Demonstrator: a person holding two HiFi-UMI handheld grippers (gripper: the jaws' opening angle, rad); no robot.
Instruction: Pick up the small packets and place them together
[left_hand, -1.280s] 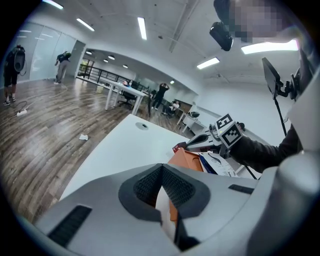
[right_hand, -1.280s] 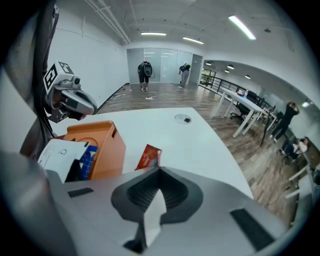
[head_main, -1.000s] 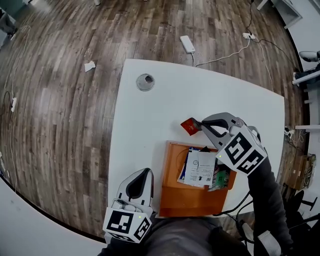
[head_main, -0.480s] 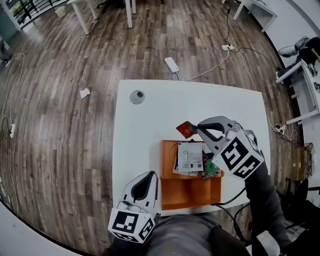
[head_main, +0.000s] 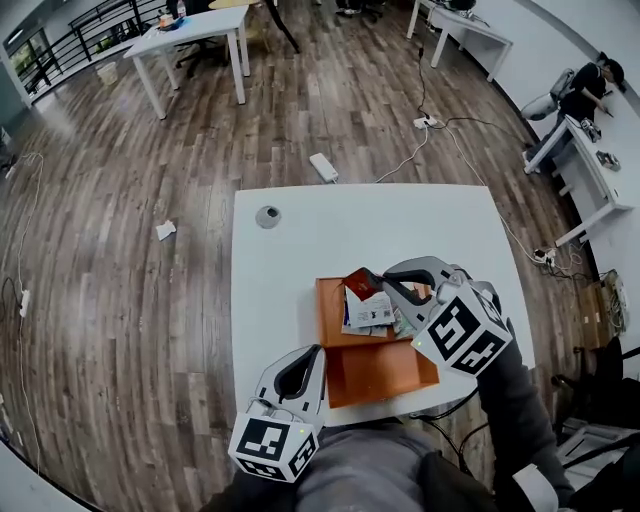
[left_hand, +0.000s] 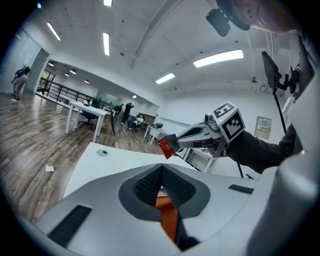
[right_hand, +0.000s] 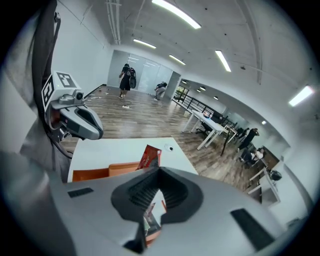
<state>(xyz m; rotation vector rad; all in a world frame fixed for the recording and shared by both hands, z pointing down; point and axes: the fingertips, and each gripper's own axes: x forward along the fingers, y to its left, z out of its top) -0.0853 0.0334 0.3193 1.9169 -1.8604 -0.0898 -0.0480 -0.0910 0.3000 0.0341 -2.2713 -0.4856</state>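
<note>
My right gripper (head_main: 372, 278) is shut on a small red packet (head_main: 361, 284) and holds it in the air above the far left corner of the orange tray (head_main: 375, 375). In the right gripper view the red packet (right_hand: 149, 156) sticks out past the shut jaws. Several other packets (head_main: 368, 312) lie in a heap in the tray's far half. My left gripper (head_main: 316, 352) hangs at the tray's near left corner, shut with nothing in it. The left gripper view shows the right gripper (left_hand: 176, 142) with the red packet (left_hand: 165, 147) ahead.
The tray sits on a white table (head_main: 300, 230) near its front edge. A round cable grommet (head_main: 267, 216) is at the table's far left. A power strip (head_main: 322, 167) and a paper scrap (head_main: 165, 230) lie on the wood floor beyond.
The right gripper has lifted the red packet from beyond the tray's far edge to above the tray. The left gripper has also risen. The table looks smaller now.
</note>
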